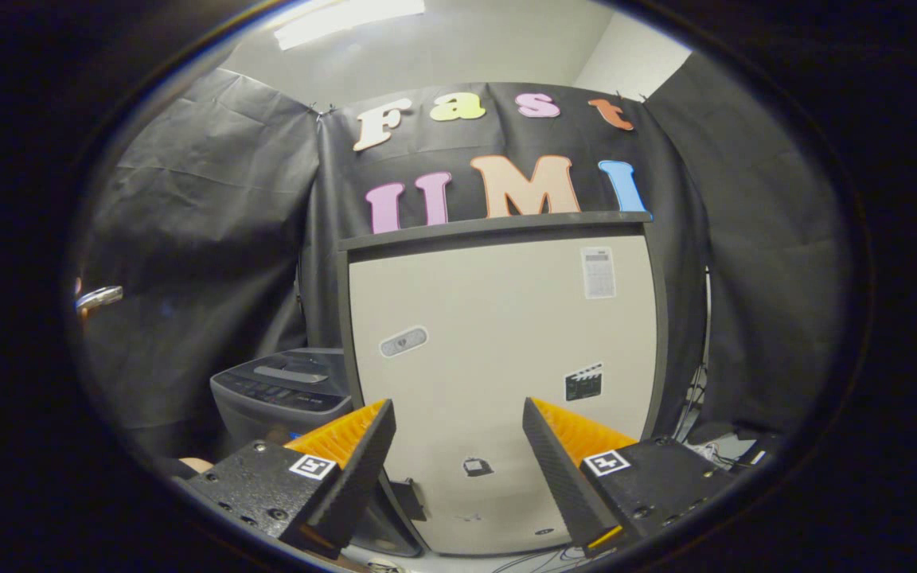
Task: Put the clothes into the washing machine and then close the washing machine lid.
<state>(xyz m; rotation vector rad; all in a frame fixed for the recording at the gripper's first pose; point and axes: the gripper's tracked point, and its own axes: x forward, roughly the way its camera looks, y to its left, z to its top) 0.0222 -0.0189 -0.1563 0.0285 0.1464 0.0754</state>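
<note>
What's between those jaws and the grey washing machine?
Nothing, in the gripper view: the open, empty gripper has the washing machine just beyond its left jaw, air between.

The washing machine [283,394] is a dark grey top-loader standing against the black cloth wall. Its top slopes toward the front and carries a control panel with a row of small buttons. The lid on top lies flat and closed. A tall pale upright panel [498,382] stands just beside it and hides its right side. The washer's lower body cannot be made out.
</note>
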